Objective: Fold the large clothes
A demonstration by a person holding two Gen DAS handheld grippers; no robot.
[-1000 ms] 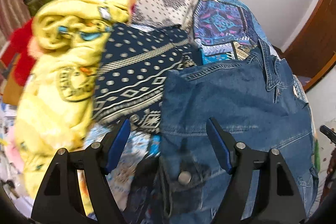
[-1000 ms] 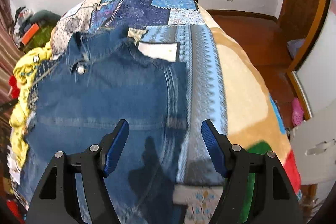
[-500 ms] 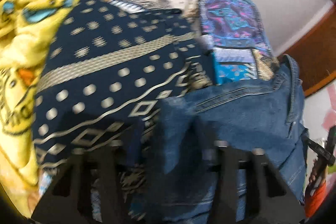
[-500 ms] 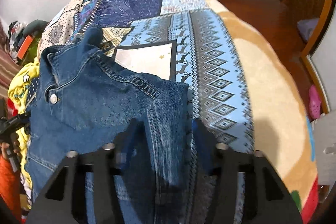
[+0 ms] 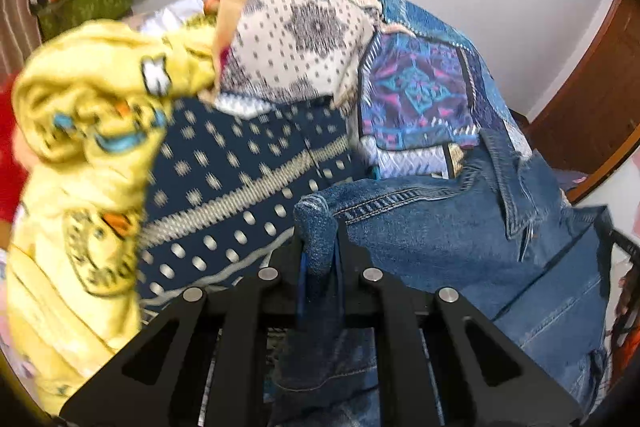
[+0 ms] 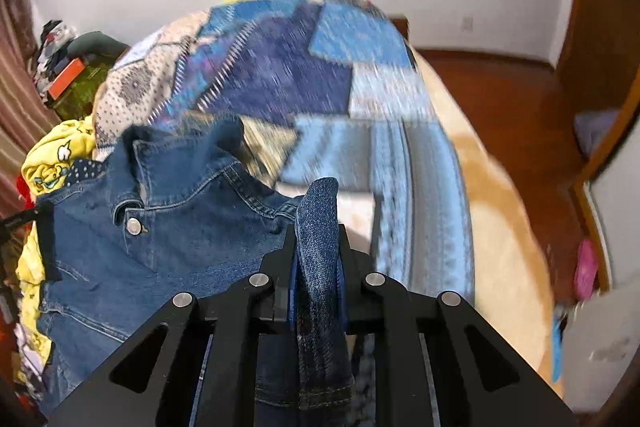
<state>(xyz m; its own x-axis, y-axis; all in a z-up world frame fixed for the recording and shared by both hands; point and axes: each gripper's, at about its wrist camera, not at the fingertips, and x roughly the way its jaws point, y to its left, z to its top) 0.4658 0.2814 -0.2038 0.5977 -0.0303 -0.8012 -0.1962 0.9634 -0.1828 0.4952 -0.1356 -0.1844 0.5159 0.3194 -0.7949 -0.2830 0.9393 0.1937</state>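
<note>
The left gripper [image 5: 320, 259] is clamped tight on a folded corner of the denim jacket [image 5: 460, 239], whose body spreads to its right. The right gripper [image 6: 318, 259] pinches the opposite corner; the jacket hangs left of it over the patchwork bedspread [image 6: 320, 75].

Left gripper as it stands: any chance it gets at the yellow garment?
Probably not: the left gripper is shut on a fold of the denim jacket. The yellow garment lies uncovered beside it.
</note>
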